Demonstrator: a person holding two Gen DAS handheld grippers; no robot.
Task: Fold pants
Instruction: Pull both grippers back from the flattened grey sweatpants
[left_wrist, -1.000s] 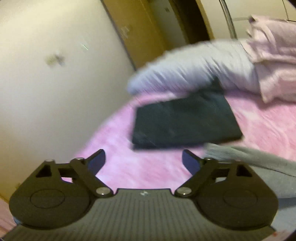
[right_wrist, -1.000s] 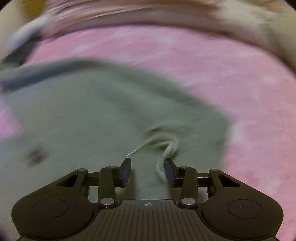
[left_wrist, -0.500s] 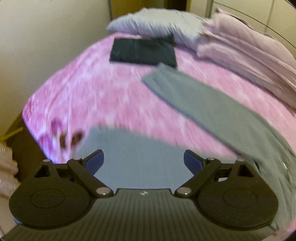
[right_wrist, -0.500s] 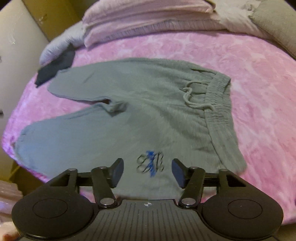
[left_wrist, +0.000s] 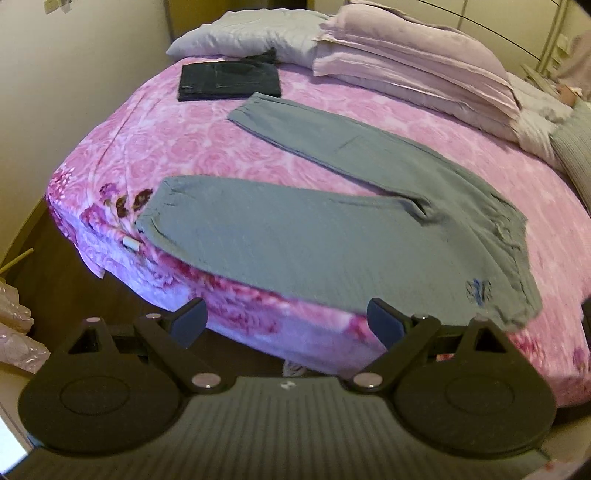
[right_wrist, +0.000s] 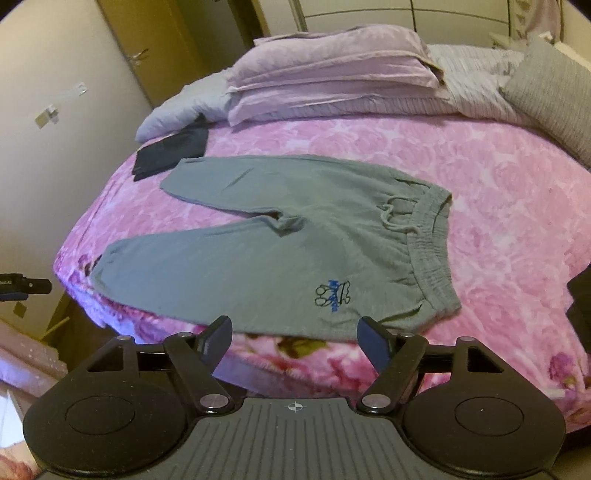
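Observation:
Grey sweatpants lie spread flat on the pink bed, legs apart and pointing left, waistband with drawstring at the right. A small blue and black logo marks the near hip. My left gripper hangs open off the bed's near edge, below the near leg, holding nothing. My right gripper is open too, just short of the pants' near hem by the logo, with nothing between its fingers.
Folded dark pants rest at the far left by a grey pillow. Stacked lilac pillows line the head of the pink floral bedspread. A wall and a wooden door stand at left.
Both grippers have pulled back from the bed, so the whole pants now show. The right gripper's fingers have spread wider apart. The left gripper swung from the folded dark pants down toward the bed edge.

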